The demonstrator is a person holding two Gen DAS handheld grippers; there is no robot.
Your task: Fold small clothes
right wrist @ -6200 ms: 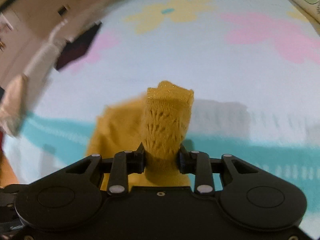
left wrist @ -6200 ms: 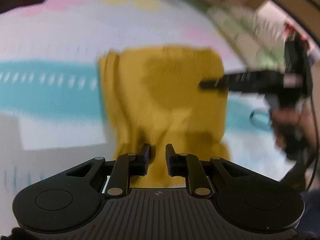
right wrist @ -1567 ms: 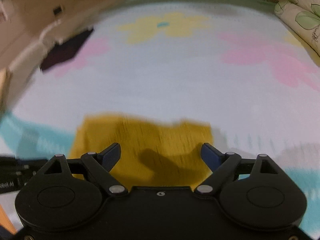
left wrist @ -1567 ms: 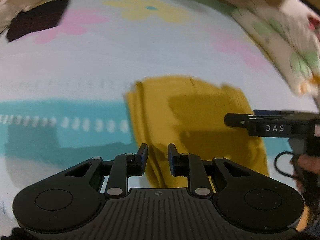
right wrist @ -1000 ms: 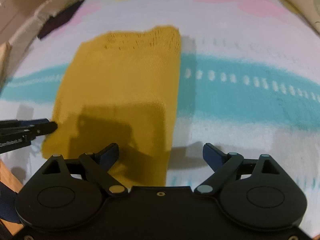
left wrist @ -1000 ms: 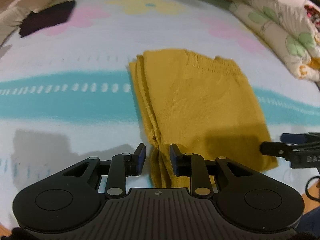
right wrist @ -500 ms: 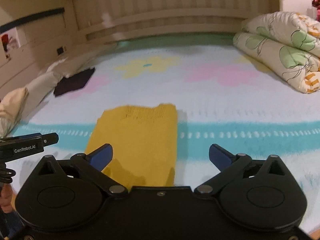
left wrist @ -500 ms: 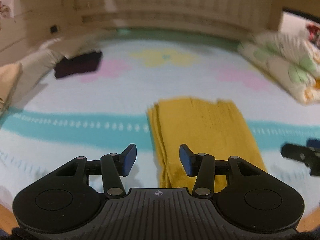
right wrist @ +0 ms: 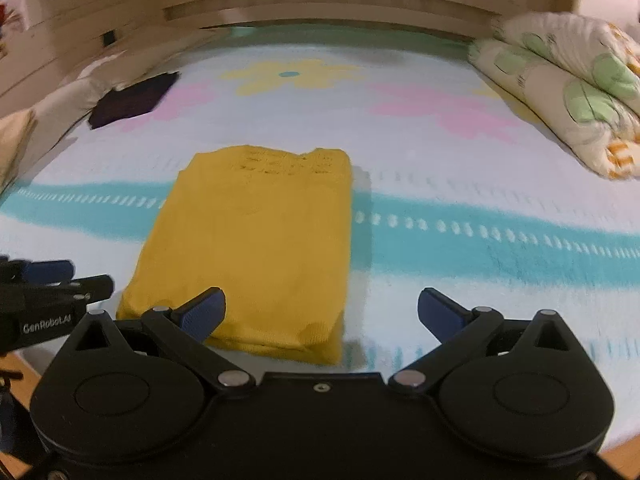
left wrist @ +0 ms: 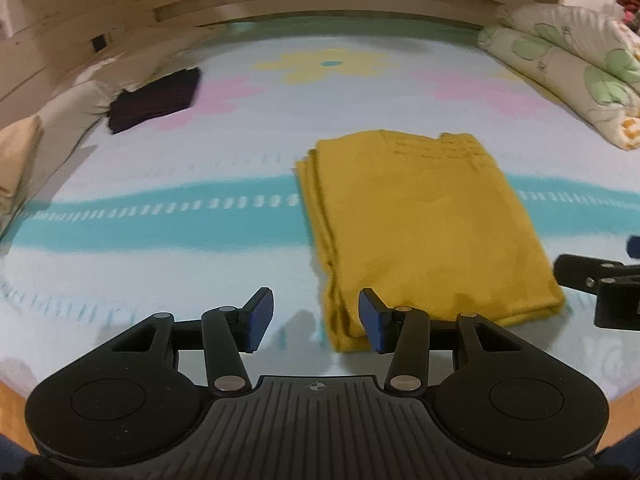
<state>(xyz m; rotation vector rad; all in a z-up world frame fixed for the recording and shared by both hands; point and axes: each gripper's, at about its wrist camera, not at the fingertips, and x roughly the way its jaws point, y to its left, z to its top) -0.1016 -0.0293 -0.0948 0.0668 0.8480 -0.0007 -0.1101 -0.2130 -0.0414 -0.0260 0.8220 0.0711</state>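
Observation:
A mustard-yellow knit garment (left wrist: 420,224) lies folded in a neat rectangle on the bedspread; it also shows in the right wrist view (right wrist: 256,240). My left gripper (left wrist: 316,320) is open and empty, raised near the garment's near left corner. My right gripper (right wrist: 320,316) is wide open and empty, raised over the garment's near right corner. Each gripper's tip shows at the edge of the other's view.
The bedspread (left wrist: 160,232) is white with a teal band and flower prints. A dark folded cloth (left wrist: 156,98) lies at the far left. A rolled floral quilt (right wrist: 568,96) lies at the right. A wooden headboard (left wrist: 320,0) runs behind. The bed's front edge is just below the grippers.
Both grippers let go of the garment and pulled back toward the bed's front edge. The left jaws opened. The folded garment stays flat.

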